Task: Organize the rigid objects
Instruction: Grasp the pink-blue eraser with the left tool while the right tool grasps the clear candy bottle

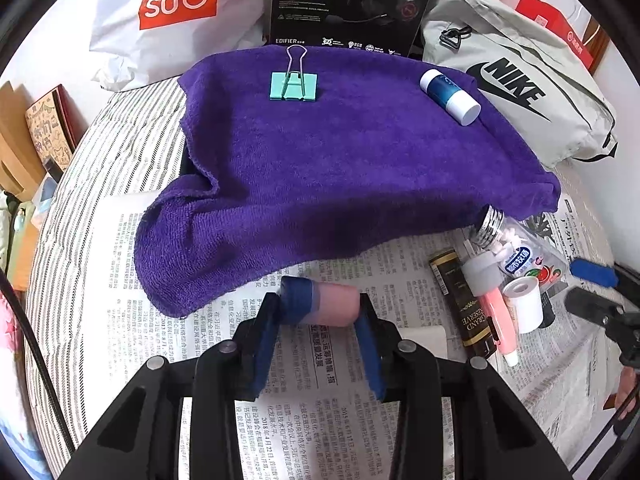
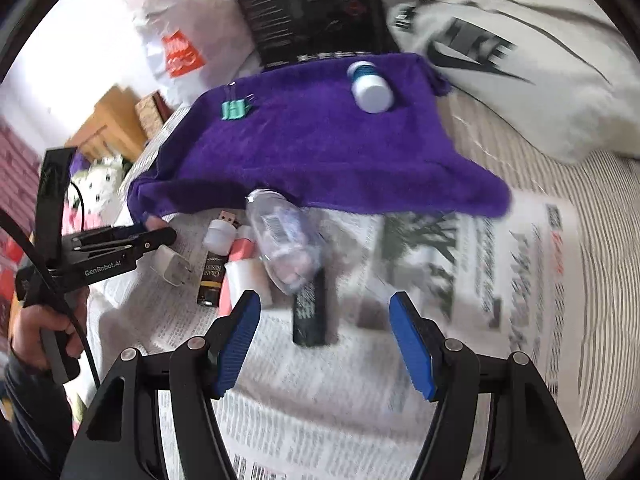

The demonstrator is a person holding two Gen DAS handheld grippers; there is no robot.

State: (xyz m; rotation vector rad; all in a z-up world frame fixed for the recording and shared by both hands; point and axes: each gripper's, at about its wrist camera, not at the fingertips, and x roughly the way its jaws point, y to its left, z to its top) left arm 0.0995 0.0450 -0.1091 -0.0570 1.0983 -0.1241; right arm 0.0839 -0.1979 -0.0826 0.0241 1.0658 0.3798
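My left gripper [image 1: 318, 306] is shut on a small pink tube with a blue cap [image 1: 320, 300], held just above the newspaper at the near edge of the purple towel [image 1: 340, 152]. On the towel lie a teal binder clip [image 1: 295, 85] and a blue-and-white bottle [image 1: 450, 97]. My right gripper [image 2: 326, 308] is open and empty above a pile: a clear candy bottle [image 2: 282, 248], a black stick [image 2: 310, 312], a dark gold-lettered box [image 2: 210, 280], a pink-white tube [image 2: 240, 256] and a white charger [image 2: 170, 266]. The left gripper also shows in the right wrist view [image 2: 158, 236].
Newspaper [image 1: 320, 420] covers a striped bedsheet [image 1: 120, 140]. Behind the towel stand a Miniso bag [image 1: 172, 12], a black Edifier box [image 1: 348, 0] and a grey Nike bag [image 1: 520, 88]. A cardboard box [image 1: 16, 140] sits at the left. The right wrist view is blurred.
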